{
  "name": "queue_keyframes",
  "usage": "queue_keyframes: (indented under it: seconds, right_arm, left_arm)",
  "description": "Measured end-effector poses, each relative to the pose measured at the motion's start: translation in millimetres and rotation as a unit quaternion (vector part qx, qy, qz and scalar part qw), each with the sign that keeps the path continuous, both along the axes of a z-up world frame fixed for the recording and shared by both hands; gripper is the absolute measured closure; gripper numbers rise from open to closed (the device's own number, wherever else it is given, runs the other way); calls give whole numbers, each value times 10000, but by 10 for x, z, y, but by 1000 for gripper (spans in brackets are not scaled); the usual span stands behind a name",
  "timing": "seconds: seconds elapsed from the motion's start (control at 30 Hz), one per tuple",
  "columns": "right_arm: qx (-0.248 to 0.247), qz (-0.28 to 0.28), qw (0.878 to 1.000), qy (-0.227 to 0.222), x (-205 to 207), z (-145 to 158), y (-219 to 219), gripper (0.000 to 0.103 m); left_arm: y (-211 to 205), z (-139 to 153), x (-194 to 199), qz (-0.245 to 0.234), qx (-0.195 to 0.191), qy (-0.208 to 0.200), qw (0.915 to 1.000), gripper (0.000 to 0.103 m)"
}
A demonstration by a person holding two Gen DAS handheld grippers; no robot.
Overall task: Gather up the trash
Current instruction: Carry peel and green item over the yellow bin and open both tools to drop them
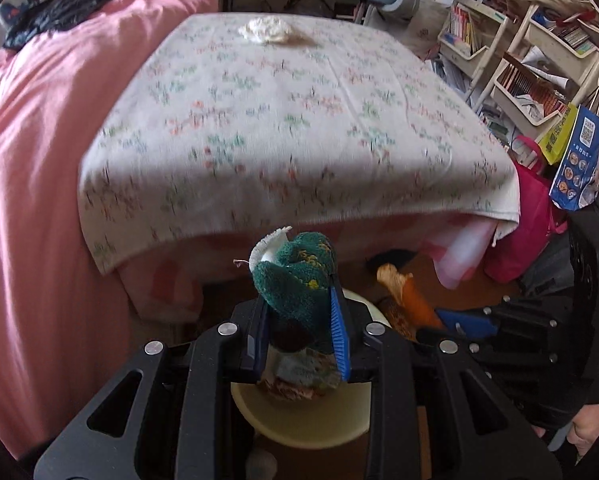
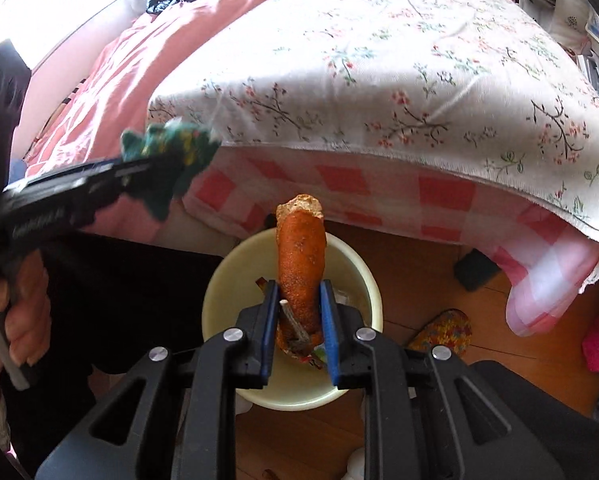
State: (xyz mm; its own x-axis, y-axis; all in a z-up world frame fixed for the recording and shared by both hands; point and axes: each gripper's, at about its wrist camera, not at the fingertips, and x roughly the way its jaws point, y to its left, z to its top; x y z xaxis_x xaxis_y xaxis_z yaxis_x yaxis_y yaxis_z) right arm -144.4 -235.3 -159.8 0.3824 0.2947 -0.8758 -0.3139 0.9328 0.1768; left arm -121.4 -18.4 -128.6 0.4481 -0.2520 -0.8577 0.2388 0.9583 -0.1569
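Left wrist view: the left gripper (image 1: 303,320) is closed on one green cloth scrap (image 1: 295,276), which stands up between the blue pads at bottom centre. One cream bin (image 1: 299,420) lies directly below, so I judge the scrap is held there for dropping in. One white crumpled piece (image 1: 265,31) still rests at the top of the frame on the flowered bed (image 1: 291,120). The orange peel (image 1: 403,292) shows to the right. Right wrist view: the right gripper (image 2: 299,320) is clamped on the one orange peel (image 2: 301,264), upright at lower centre over the same bin (image 2: 227,276), probably for the same reason. The left gripper (image 2: 171,168) comes from the left with its scrap (image 2: 167,156), beside the bin, not yet over it. Some trash already lies inside; I cannot count it.
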Motion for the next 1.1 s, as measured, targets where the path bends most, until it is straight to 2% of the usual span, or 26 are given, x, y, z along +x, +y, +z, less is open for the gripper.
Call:
queue_keyframes:
  seconds: [0.5,0.93,1.1]
  right_arm:
    - [-2,-111,9999,-15,-24,-18,-60,82]
    - [-121,157,9997,147,-52,-129,99,82]
    - [-124,216,9994,230,-52,-174,137,81]
  left_arm:
    - [-92,-160,-239,12,304,250,9992,76]
    - [-41,-112,-229,202,412,33,9989,69]
    - [-13,-76,-219,331,418,-73,9986,58]
